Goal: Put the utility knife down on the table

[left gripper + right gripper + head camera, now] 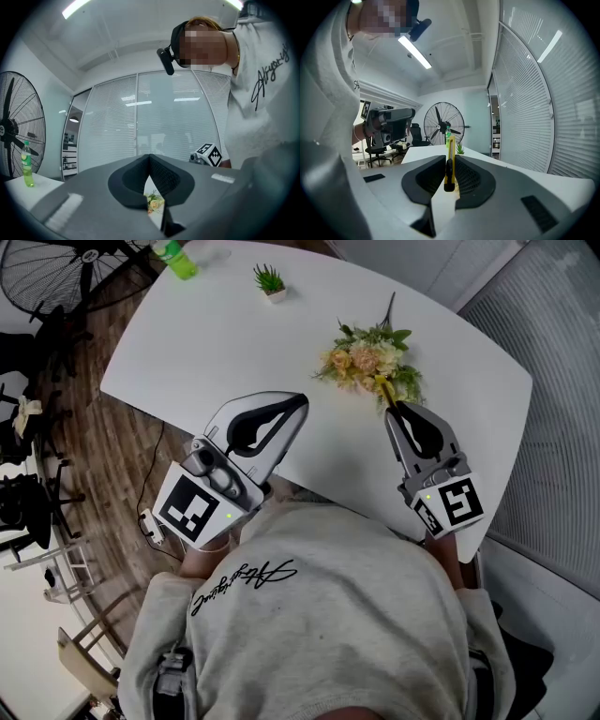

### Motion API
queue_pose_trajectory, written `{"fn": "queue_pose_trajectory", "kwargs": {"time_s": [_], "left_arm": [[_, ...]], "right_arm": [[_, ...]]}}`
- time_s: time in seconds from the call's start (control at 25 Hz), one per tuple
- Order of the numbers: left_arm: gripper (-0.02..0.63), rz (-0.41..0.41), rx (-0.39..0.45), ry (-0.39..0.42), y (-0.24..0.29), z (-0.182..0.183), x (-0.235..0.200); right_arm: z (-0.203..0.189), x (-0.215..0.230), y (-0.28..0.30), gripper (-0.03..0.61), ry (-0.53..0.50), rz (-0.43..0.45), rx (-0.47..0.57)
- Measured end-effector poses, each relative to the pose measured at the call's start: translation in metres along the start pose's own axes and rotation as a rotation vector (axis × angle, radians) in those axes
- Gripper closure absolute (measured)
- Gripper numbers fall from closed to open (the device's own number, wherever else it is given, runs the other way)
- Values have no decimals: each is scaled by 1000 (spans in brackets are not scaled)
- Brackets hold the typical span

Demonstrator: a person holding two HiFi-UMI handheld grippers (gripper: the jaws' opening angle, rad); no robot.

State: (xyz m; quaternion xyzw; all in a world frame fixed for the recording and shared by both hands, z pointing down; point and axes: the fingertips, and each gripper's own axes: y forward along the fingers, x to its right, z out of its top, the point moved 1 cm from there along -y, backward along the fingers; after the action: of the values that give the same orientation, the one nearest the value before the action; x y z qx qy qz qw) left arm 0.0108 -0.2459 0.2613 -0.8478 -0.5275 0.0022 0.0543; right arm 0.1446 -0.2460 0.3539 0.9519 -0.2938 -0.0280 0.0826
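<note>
utility knife (450, 151) | upright, grasped in right hand-held gripper (449, 161) (over table (234, 343)) | left hand-held gripper (149, 157) clenched, empty

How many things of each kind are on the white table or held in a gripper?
Green bottle: 1
Small potted plant: 1
Bunch of flowers: 1
Yellow utility knife, clamped in the right gripper: 1
Total: 4

Black cursive script (244, 582) on grey sweatshirt (328, 634), letters not legible, square black-and-white marker on left cube (194, 507), same on right cube (457, 502), no other readable text
</note>
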Motion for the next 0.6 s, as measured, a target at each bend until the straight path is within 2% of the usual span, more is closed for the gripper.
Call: {"fn": "queue_pose_trajectory", "kwargs": {"time_s": [0.6], "left_arm": [[615,4,-7,1,-2,-3,0]], "right_arm": [[-34,0,9,518,2,5,-86]]}}
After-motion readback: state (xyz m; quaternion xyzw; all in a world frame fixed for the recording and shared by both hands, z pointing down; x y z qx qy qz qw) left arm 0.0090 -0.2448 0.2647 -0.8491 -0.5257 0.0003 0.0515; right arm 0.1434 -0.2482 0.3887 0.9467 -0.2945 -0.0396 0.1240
